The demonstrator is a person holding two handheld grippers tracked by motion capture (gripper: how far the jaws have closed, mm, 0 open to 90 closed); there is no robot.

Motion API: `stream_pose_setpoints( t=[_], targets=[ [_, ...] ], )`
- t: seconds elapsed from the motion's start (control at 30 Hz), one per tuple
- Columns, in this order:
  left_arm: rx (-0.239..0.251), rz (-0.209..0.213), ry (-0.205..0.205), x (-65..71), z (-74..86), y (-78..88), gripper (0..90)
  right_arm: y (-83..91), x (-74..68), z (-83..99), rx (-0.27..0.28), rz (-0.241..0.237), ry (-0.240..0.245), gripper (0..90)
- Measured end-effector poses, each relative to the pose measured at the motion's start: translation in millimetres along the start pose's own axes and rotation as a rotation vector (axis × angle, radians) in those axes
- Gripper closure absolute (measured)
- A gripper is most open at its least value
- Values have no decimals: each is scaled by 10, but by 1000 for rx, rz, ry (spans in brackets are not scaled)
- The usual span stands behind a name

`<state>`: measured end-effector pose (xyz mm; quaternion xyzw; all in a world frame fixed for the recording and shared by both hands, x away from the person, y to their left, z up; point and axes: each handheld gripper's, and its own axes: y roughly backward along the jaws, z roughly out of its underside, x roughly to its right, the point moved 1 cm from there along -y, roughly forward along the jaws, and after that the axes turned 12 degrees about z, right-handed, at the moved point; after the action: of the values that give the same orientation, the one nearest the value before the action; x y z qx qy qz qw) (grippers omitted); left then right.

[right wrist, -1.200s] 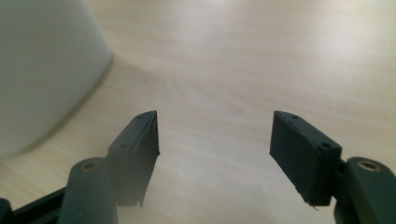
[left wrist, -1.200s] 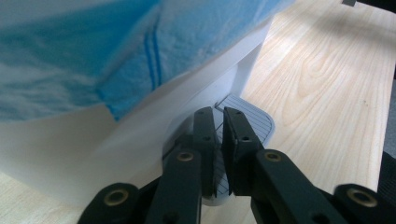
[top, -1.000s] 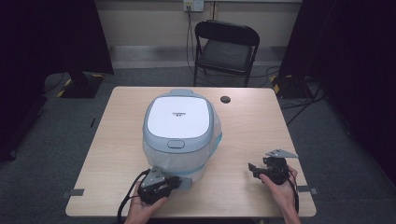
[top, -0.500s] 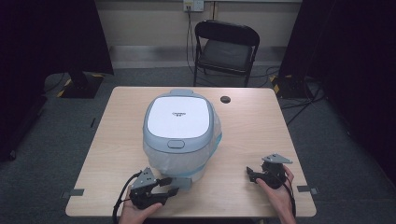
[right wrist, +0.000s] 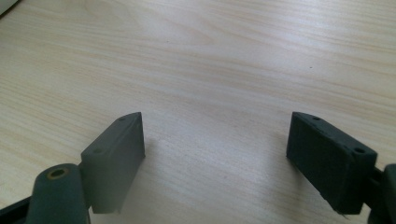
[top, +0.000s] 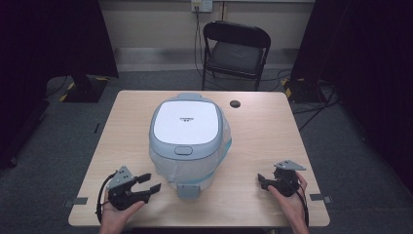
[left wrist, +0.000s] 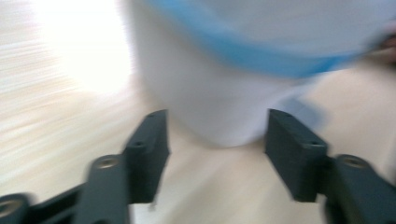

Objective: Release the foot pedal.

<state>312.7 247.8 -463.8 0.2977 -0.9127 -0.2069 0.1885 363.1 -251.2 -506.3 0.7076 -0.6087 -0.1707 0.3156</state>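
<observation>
A pale blue and white rice cooker (top: 189,136) with its lid down stands in the middle of the wooden table (top: 263,131). My left gripper (top: 150,183) sits near the table's front left, open, its jaws pointing right toward the cooker's base with a gap between. In the left gripper view the cooker's white wall and blue band (left wrist: 243,51) blur past just ahead of the open left gripper (left wrist: 217,140). My right gripper (top: 261,180) rests at the front right, open over bare wood. The right gripper (right wrist: 215,140) holds nothing between its jaws.
A small black round cap (top: 235,104) lies on the table behind the cooker. A black folding chair (top: 234,51) stands beyond the far edge. Tape marks (top: 75,201) sit at the table's front corners. Dark curtains flank the room.
My left gripper has drawn back leftward along the front edge, away from the cooker's front. The right gripper has shifted slightly toward the front edge.
</observation>
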Motion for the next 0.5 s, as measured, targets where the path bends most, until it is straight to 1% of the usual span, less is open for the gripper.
stream_pose_setpoints(
  t=[0.03, 0.07, 0.1, 0.13, 0.2, 0.23, 0.27, 0.3, 0.33, 0.4, 0.43, 0.47, 0.5],
  targets=[
    [-13, -15, 12, -59, 12, 6, 347, 0, 2, 0, 0, -1, 0, 181],
    [-30, -37, 36, -142, 33, 11, 345, 0, 1, 0, 0, 0, 0, 181],
    [-42, -62, 73, -247, 62, 13, 323, -1, 0, 0, 0, 1, 0, 181],
    [-54, -76, 92, -329, 85, 20, 300, -1, 0, 0, 0, 1, 0, 181],
    [-64, -119, 121, -453, 123, 24, 300, -1, 0, 0, 0, 2, -1, 181],
    [-75, -130, 135, -518, 141, 28, 298, -1, 0, 0, 0, 2, -1, 181],
    [-80, -143, 141, -563, 153, 27, 294, 0, 1, 0, 0, 0, 0, 182],
    [-108, -201, 131, -629, 174, 28, 294, -1, 2, -1, 0, 1, 0, 182],
    [-121, -230, 134, -678, 189, 31, 292, -2, 6, -1, 0, 3, 0, 181],
    [-104, -212, 184, -755, 209, 57, 280, -5, 11, -2, 0, 6, -2, 182],
    [-126, -254, 166, -763, 213, 46, 279, -5, 12, -2, 0, 6, -2, 182],
    [-154, -268, 147, -770, 227, 27, 269, -6, 11, -3, 0, 6, -2, 181],
    [-170, -264, 148, -775, 236, 15, 257, -6, 11, -3, -1, 7, -1, 181]
  ],
)
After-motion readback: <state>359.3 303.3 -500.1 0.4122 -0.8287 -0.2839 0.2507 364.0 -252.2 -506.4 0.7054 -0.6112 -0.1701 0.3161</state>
